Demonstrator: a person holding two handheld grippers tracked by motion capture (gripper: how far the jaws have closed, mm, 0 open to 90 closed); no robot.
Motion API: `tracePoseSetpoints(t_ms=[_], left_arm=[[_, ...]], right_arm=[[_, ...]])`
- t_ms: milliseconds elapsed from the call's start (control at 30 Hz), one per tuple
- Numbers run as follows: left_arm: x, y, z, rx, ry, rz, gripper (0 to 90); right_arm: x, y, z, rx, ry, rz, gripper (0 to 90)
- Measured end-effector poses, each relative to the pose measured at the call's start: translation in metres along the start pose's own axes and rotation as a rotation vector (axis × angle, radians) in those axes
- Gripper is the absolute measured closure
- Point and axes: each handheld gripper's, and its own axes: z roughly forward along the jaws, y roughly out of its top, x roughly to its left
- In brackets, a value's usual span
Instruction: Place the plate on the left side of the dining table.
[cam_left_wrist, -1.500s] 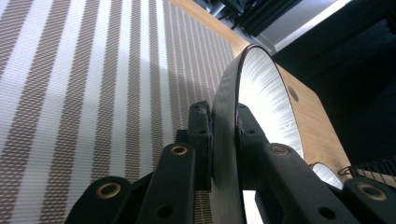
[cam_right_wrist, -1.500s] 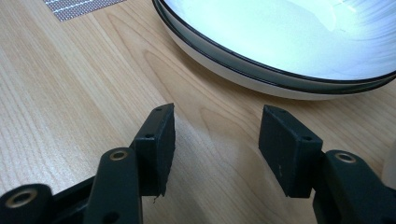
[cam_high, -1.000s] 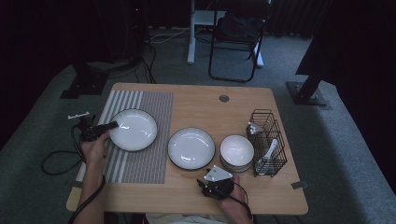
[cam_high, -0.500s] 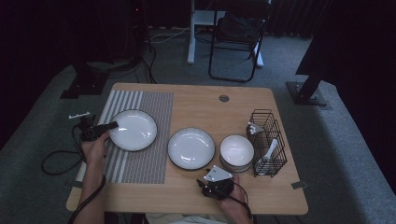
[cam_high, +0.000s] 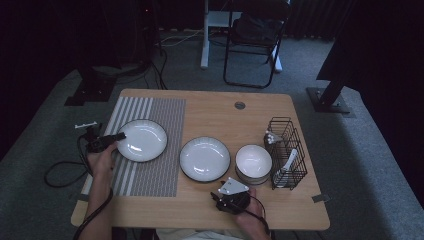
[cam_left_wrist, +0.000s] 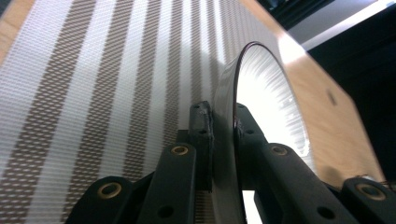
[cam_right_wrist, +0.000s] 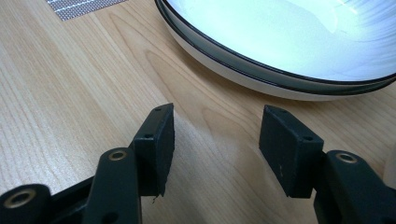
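The left gripper (cam_high: 116, 137) is clamped on the nine o'clock rim of the white plate (cam_high: 142, 140), which lies on the striped placemat (cam_high: 150, 175) at the table's (cam_high: 210, 112) left. The right gripper (cam_high: 227, 196) rests near the six o'clock edge, jaws apart over bare wood, just short of the middle plate (cam_high: 205, 158).

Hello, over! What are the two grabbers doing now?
Left gripper shut on plate rim, over striped mat. Right gripper open, empty, near middle plate. Nothing in the way.
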Motion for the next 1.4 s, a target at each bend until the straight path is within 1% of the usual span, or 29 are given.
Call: tracePoseSetpoints(t_ms=[67,100,200,233,267,300,367,400,433,467,500,567,667,700,767,800,833,867,900,933,1000,1100,1133,1167,1200,1233,1267,1333,1400], left_arm=[[-0.002,0.000,0.001,0.002,0.026,0.028,83.3],[-0.002,0.000,0.001,0.002,0.026,0.028,82.8],[-0.010,0.000,0.003,0.023,0.119,0.118,80.2],[-0.016,-0.001,0.005,0.035,0.179,0.181,77.6],[-0.016,-0.001,0.005,0.035,0.179,0.181,76.6],[-0.021,-0.002,0.006,0.044,0.227,0.227,75.8],[-0.025,-0.003,0.008,0.051,0.299,0.275,75.3],[-0.025,-0.003,0.008,0.051,0.299,0.275,75.3],[-0.025,-0.003,0.008,0.063,0.323,0.294,75.2],[-0.022,-0.003,0.009,0.070,0.325,0.303,75.2],[-0.022,-0.004,0.009,0.064,0.315,0.299,75.1],[-0.021,-0.004,0.008,0.061,0.314,0.306,74.4],[-0.025,-0.003,0.006,0.043,0.330,0.341,71.9],[-0.025,-0.003,0.006,0.043,0.330,0.341,71.5],[-0.029,-0.002,0.003,0.017,0.344,0.360,70.7],[-0.029,-0.002,0.003,0.017,0.344,0.360,70.0],[-0.033,-0.002,0.002,0.009,0.367,0.386,69.6],[-0.033,-0.002,0.002,0.009,0.367,0.386,68.7],[-0.035,-0.002,0.002,0.006,0.381,0.404,67.6],[-0.039,-0.002,0.001,0.003,0.403,0.435,67.5],[-0.042,-0.002,0.001,-0.003,0.411,0.452,66.8],[-0.048,-0.002,0.000,-0.013,0.421,0.480,65.7],[-0.048,-0.002,0.000,-0.013,0.421,0.480,65.5],[-0.054,-0.003,0.000,-0.016,0.429,0.512,65.1],[-0.057,-0.004,0.001,-0.018,0.431,0.526,64.8],[-0.057,-0.004,0.001,-0.018,0.431,0.526,64.6],[-0.062,-0.006,0.001,-0.019,0.428,0.545,64.3],[-0.067,-0.007,0.001,-0.027,0.424,0.559,64.1],[-0.069,-0.007,0.001,-0.032,0.419,0.563,64.0]], right_arm=[[0.000,0.000,0.000,0.000,0.001,0.000,45.0],[0.000,0.000,0.000,0.000,0.001,0.000,45.0],[0.000,0.000,0.000,0.000,0.001,0.000,45.0],[0.000,0.000,0.000,0.000,0.001,0.000,44.9],[0.000,0.000,0.000,0.000,0.001,0.000,44.9],[0.000,0.000,0.000,0.000,0.001,0.000,44.9],[0.000,0.000,0.000,0.000,0.001,-0.001,44.9],[0.000,0.000,0.000,0.000,0.001,-0.001,44.9],[0.000,0.000,0.000,0.000,0.001,0.000,44.8],[0.000,0.000,0.000,0.000,0.001,0.001,44.8],[0.000,0.000,0.000,0.001,0.003,0.002,44.8],[0.000,0.000,0.000,0.001,0.003,0.003,44.8],[0.000,0.000,0.000,-0.001,0.005,0.004,44.7],[0.000,0.000,0.000,0.000,0.005,0.004,44.7],[-0.001,0.000,0.000,0.000,0.006,0.005,44.7],[-0.001,0.000,0.000,-0.001,0.008,0.007,44.7],[-0.001,0.000,0.000,0.000,0.009,0.008,44.5],[-0.001,0.000,0.000,0.001,0.011,0.011,44.3],[-0.002,0.000,0.001,0.003,0.013,0.015,44.2],[-0.002,0.000,0.001,0.004,0.017,0.019,44.0],[-0.003,0.000,0.001,0.005,0.020,0.027,43.9],[-0.003,0.000,0.001,0.004,0.024,0.027,43.9],[-0.003,0.000,0.001,0.005,0.025,0.026,43.9],[-0.003,0.000,0.001,0.005,0.025,0.026,43.9],[-0.003,0.000,0.001,0.005,0.027,0.026,43.9],[-0.003,0.001,0.001,0.006,0.032,0.030,43.8],[-0.002,0.001,0.001,0.007,0.036,0.031,43.8],[-0.002,0.001,0.001,0.007,0.038,0.028,43.8],[-0.001,0.001,0.001,0.006,0.042,0.028,43.8]])
